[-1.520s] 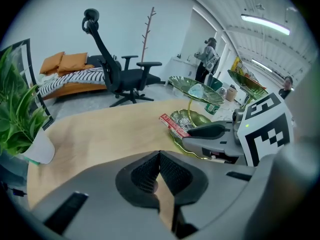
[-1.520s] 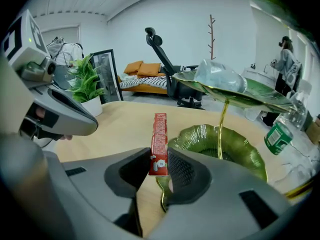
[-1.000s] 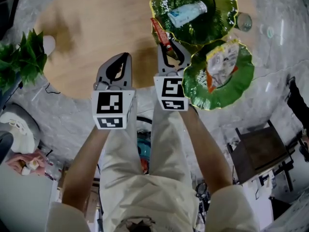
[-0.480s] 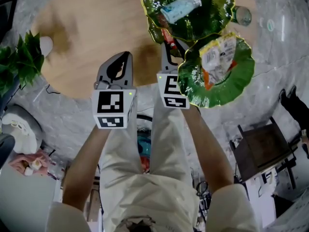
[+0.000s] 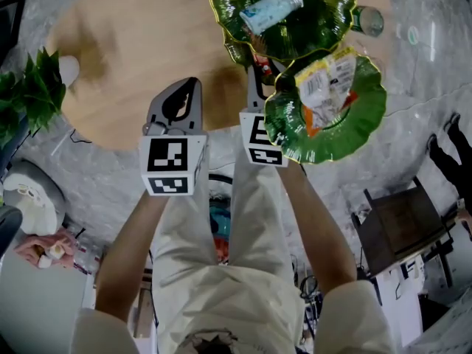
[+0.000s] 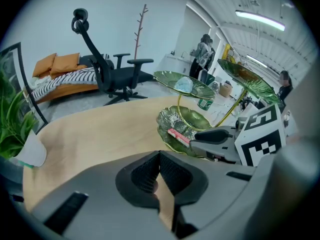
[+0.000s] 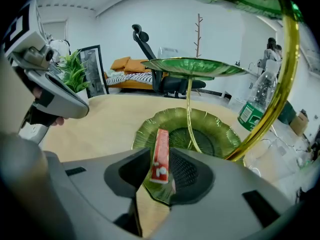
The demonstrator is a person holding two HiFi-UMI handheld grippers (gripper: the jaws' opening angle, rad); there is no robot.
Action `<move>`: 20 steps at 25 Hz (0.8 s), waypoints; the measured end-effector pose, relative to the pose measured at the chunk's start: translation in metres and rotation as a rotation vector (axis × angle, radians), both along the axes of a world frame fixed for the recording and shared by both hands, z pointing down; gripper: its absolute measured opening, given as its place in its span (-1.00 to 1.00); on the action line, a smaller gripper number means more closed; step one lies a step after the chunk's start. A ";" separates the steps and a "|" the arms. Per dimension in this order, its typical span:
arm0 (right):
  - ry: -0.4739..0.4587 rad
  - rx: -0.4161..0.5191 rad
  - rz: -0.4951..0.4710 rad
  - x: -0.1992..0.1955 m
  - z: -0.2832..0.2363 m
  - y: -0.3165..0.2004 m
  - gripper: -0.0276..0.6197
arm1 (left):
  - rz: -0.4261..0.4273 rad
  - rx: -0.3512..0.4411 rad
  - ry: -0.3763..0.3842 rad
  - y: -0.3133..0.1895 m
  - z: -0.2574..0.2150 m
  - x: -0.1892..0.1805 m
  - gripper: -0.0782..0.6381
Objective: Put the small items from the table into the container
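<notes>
- The right gripper (image 7: 161, 173) is clamped on a red packet (image 7: 160, 151). The packet's far end reaches over the near rim of the lowest green dish (image 7: 220, 129).
- I cannot tell whether the packet touches that dish.
- The left gripper (image 6: 160, 170) has its jaws pressed together on nothing. It sits above the wooden table (image 6: 100, 134), to the dish's left in the head view.
- Above the dish, the middle tier (image 5: 335, 17) carries a pale blue packet (image 5: 271, 9).
- The top tier (image 5: 365, 113) carries a snack bag (image 5: 324, 87).

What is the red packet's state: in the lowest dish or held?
Held: jaws of the right gripper clamp the red packet over the lowest green dish.
</notes>
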State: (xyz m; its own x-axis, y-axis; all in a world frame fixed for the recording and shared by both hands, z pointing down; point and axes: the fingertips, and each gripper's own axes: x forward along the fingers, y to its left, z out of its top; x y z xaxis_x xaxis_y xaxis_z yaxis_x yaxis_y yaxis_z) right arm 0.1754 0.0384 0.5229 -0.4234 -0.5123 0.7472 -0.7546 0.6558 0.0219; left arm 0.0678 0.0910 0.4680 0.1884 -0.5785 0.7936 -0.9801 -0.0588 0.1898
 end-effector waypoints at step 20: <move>-0.007 0.019 -0.028 -0.011 -0.009 0.018 -0.60 | -0.003 0.015 0.000 0.011 -0.007 -0.002 -0.76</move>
State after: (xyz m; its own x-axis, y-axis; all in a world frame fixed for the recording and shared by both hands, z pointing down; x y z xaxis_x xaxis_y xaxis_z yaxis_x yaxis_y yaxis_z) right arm 0.1644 0.0563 0.5139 -0.4428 -0.5146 0.7343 -0.7363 0.6760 0.0297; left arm 0.0656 0.1019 0.4607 0.1867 -0.5910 0.7848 -0.9802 -0.0587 0.1891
